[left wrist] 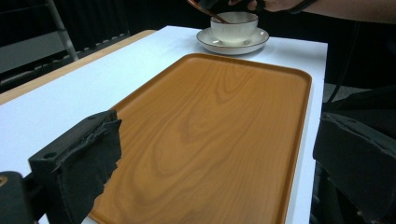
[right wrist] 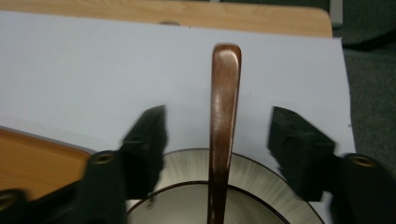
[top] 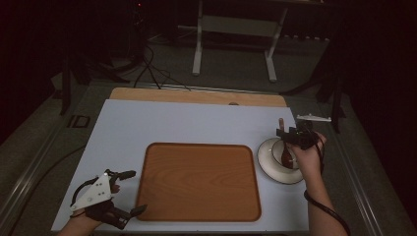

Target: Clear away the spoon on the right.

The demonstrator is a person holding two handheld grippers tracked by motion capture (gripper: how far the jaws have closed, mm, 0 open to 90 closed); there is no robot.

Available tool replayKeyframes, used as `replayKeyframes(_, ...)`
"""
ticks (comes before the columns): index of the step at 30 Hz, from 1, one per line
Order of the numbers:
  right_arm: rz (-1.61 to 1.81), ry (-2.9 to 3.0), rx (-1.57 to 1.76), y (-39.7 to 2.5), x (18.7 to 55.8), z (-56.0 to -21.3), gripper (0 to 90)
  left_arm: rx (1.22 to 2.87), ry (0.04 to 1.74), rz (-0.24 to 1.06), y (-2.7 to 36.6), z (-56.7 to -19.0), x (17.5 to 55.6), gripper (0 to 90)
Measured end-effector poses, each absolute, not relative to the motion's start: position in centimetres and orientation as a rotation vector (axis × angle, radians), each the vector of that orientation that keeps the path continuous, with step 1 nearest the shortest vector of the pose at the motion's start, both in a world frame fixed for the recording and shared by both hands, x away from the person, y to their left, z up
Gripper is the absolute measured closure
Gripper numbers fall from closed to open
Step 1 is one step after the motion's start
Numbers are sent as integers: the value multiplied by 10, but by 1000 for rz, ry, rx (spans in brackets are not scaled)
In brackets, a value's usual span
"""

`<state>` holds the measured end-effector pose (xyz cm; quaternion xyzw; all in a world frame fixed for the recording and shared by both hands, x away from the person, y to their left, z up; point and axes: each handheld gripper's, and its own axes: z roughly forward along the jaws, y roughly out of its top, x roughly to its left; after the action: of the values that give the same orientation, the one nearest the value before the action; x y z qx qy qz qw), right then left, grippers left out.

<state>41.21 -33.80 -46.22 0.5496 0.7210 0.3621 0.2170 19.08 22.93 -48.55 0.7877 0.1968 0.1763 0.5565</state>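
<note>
Standing in the cup (left wrist: 233, 25) on its saucer (top: 269, 162), right of the tray (top: 199, 182), the spoon (right wrist: 223, 135) runs lengthwise straight up between the right gripper (right wrist: 224, 140) jaws. Jaws apart, not touching the handle. Left gripper (top: 129, 192) jaws apart, empty, well off at the tray's near-left corner. Right is nearer; closing should catch the handle.

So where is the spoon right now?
In the high view the spoon stands in the cup on the saucer, right of the tray, its handle between the open right gripper's jaws.
</note>
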Motion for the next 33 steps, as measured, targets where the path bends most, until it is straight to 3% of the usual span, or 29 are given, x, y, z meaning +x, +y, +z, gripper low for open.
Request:
replayKeyframes(1, 998, 1997, 1531, -338, 413, -463, 403, 1859, 465, 417, 229, -486, 191, 21)
replayKeyframes(2, 961, 1994, 1550, -338, 416, -466, 472, 1859, 465, 418, 230, -486, 191, 21)
replayKeyframes(8, 936, 2001, 1583, -337, 423, -470, 553, 1864, 466, 418, 230, -486, 191, 21)
replayKeyframes(16, 942, 2019, 1597, -334, 426, -472, 763, 1864, 467, 416, 230, -486, 191, 21)
replayKeyframes(33, 974, 1990, 1598, -342, 416, -446, 779, 1863, 469, 413, 230, -486, 192, 21)
